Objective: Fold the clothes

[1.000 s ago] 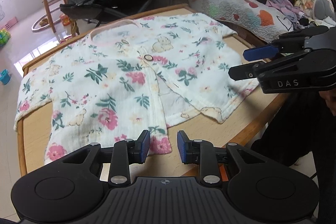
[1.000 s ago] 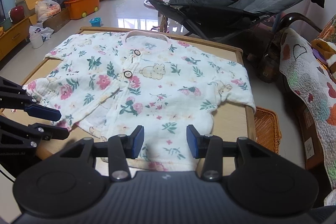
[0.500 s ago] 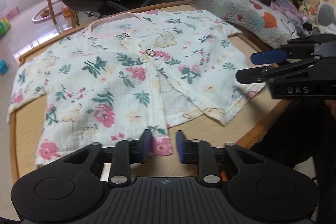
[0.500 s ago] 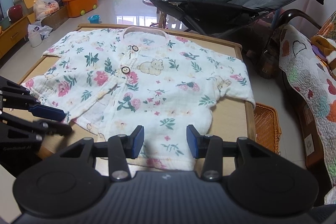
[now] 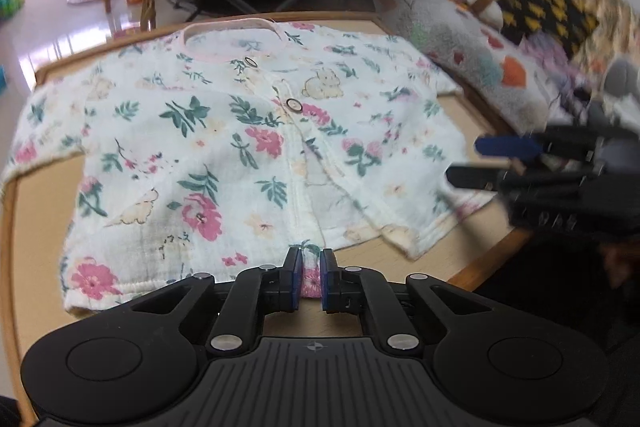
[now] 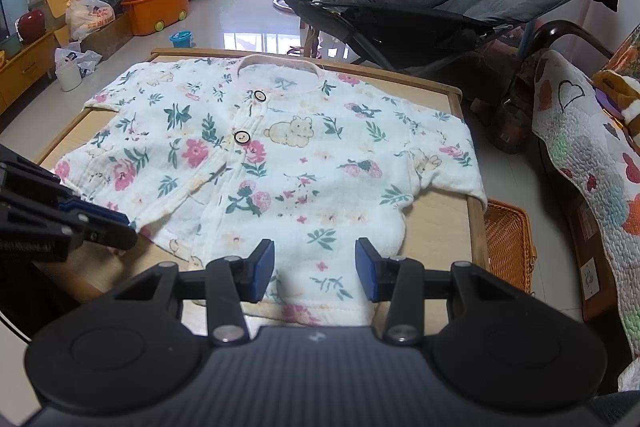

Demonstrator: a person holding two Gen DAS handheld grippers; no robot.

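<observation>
Jaws of L gripper (image 5: 310, 277) just closed on shirt (image 5: 248, 147) hem, R gripper (image 6: 315, 269) unchanged

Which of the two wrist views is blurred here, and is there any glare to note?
Left wrist view: motion-smeared, worst on the right gripper and the sofa cushions; the floral shirt stays readable. Right wrist view: sharp, with window glare on the floor tiles beyond the table.

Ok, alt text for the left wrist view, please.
The left gripper, its jaws just closing, pinches the near hem of a floral baby shirt spread flat on a wooden table. The right gripper hovers, blurred, at the shirt's right edge.
</observation>
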